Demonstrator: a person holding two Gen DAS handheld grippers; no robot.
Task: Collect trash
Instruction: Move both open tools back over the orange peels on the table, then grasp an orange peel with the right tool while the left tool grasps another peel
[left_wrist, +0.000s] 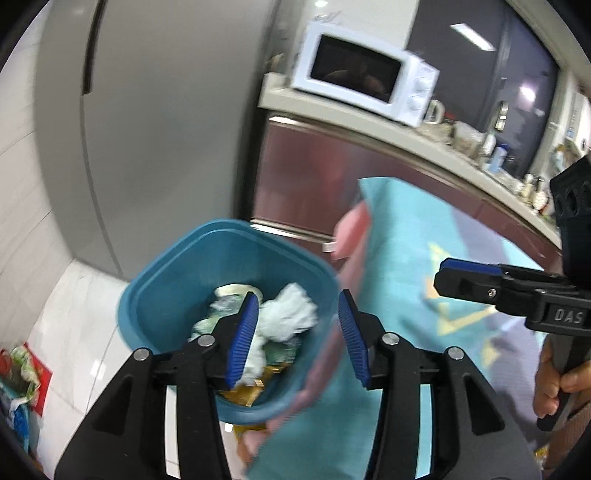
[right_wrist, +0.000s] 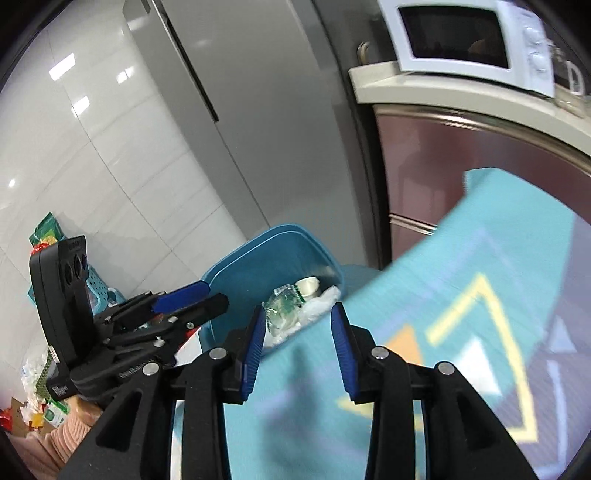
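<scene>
1. Trash is lying in a blue bin (left_wrist: 229, 258) that is standing on the pale floor beside a grey refrigerator (left_wrist: 155, 122); a white tissue wad (left_wrist: 291, 314), a clear crumpled wrapper (right_wrist: 284, 306) and a small pale cup (right_wrist: 308, 285) are showing inside it.
2. Left hand-held gripper (left_wrist: 297, 332) is hovering above the bin with its blue pads standing apart and nothing pressed between them.
3. Right hand-held gripper (right_wrist: 297, 350) is likewise standing open and empty, pointing down over a teal patterned mat (right_wrist: 480, 295) that is lying next to the bin.
4. Handling, as a judgement: the tissue and wrapper are looking light, soft and easily crushed, so a gentle pinch anywhere on the bulk should be enough; the wrapper is probably slippery, so a crumpled fold is the better hold.
5. More litter, colourful packets (right_wrist: 46, 232) and scraps, is lying along the tiled wall (right_wrist: 92, 147) near a perforated turquoise basket (right_wrist: 98, 291); these flat packets are likely thin and limp, best taken by an edge or corner.
6. A pink cloth-like strip (left_wrist: 351, 236) is blurring beside the bin rim; what it is cannot be told.
</scene>
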